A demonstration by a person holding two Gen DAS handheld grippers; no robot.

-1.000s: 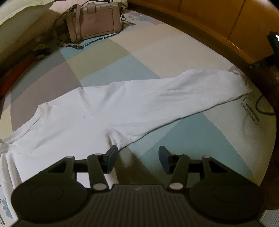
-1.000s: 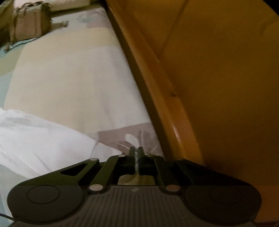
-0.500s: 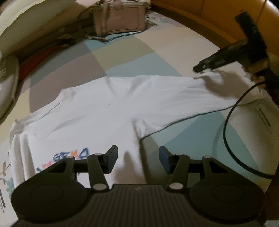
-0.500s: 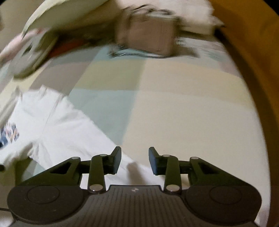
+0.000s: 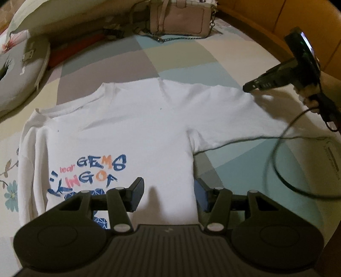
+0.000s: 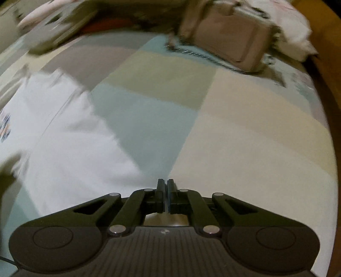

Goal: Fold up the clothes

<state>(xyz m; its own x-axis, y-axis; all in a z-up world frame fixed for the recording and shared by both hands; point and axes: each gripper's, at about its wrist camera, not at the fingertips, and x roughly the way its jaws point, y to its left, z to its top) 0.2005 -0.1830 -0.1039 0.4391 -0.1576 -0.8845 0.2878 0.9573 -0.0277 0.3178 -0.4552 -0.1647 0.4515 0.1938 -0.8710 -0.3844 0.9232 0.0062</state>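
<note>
Patchwork bed [image 5: 181, 57] under you carries one white sweatshirt [image 5: 119, 127], spread flat, one pink handbag [image 5: 181, 19] beyond its collar, and two grippers. A second ago only the plain sleeve showed; now its printed chest is in view. Your left gripper [image 5: 168, 194] hangs half open and empty over its near side seam. Your right gripper [image 6: 165, 191], jaws closed, pinches its outstretched sleeve end.

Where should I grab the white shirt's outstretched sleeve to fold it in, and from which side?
Take the sleeve near its cuff end, probably coming from above at the far edge, where the right claw is. It lies flat and straight across the bedspread, so lifting the end should let it swing over the shirt body.
</note>
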